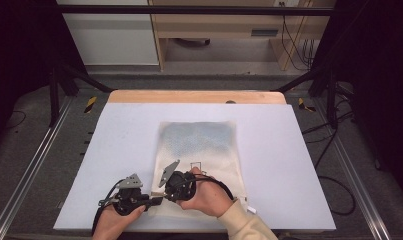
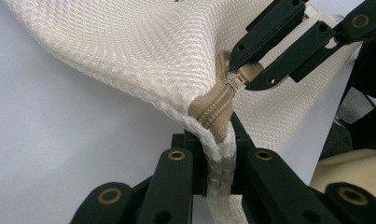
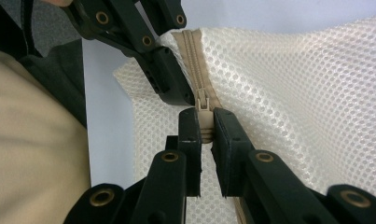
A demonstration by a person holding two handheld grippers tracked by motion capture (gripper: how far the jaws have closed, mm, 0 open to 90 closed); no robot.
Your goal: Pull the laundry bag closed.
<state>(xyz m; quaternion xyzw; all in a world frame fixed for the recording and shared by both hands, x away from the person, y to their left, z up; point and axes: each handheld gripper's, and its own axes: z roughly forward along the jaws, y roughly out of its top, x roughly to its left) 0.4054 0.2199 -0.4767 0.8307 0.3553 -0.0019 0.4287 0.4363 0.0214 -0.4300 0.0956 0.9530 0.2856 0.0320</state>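
I have the cream mesh bag point(image 1: 199, 150) lying flat on the white table point(image 1: 114, 150), and I work at its near left corner. My left gripper point(image 2: 218, 154) has its fingers point(image 2: 174, 186) clamped on the bag's corner, right at the end of the tan zipper point(image 2: 213, 112), so the corner is lifted a little off the table and held firm. My right gripper point(image 3: 205, 135) has its fingers point(image 3: 190, 135) pressed together on the zipper pull point(image 3: 204, 126), the small tan tab hanging from the slider. From above, both of my hands sit close together at that corner, the left hand point(image 1: 120, 220) just off the bag's edge and the right hand point(image 1: 209, 197) resting over the mesh.

As I judge it, the slider sits at the very end of the zipper, right next to the corner I am pinching. The teeth between the slider and the corner look meshed, but that stretch is short, and I cannot tell from here whether the rest of the zipper along the near edge lies open or shut. So the grip part is done: one side anchors, the other has the pull. What remains is the whole run of the slider along the bag's near edge, away from my left fingers, with the mesh kept taut so it does not bunch.
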